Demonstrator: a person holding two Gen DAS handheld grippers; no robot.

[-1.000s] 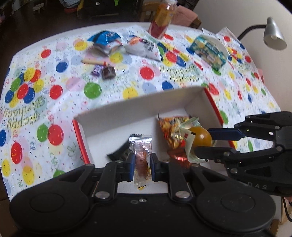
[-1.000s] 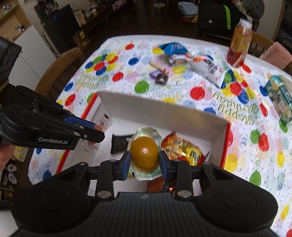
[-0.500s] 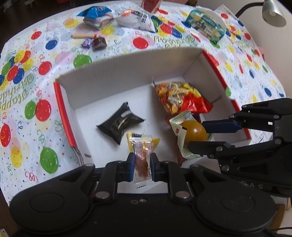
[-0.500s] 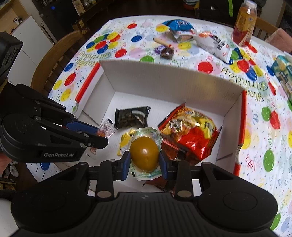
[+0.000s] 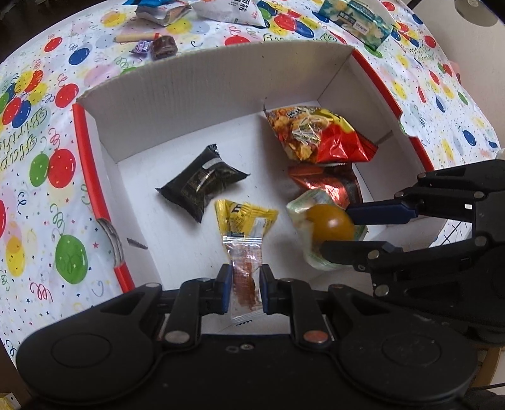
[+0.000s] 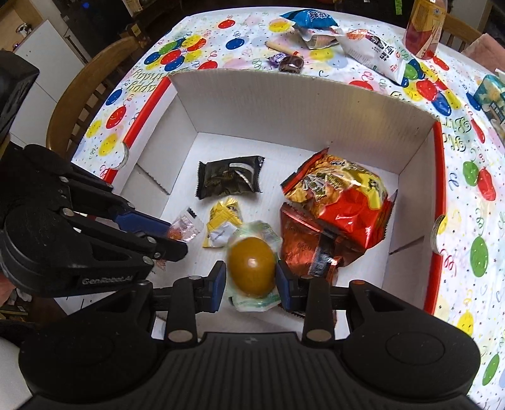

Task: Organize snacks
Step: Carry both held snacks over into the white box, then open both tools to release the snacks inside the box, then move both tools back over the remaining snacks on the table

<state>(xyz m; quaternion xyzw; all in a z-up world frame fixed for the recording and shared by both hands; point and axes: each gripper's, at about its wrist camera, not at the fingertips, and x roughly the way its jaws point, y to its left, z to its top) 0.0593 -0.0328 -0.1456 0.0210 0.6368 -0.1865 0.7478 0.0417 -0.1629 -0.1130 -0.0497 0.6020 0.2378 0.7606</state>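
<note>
Left gripper (image 5: 244, 285) clamps a clear crinkled sachet (image 5: 243, 271); right gripper (image 6: 251, 282) clamps a glossy brown egg-shaped snack (image 6: 251, 265). Both are now lower inside the white corrugated box (image 6: 284, 104) than before.

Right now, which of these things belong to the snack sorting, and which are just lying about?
Part of the job:
left gripper holding a clear sachet
right gripper holding an egg pack
white box
black packet
yellow packet
red chip bag

Just lying about:
drink bottle
wooden chair
</note>
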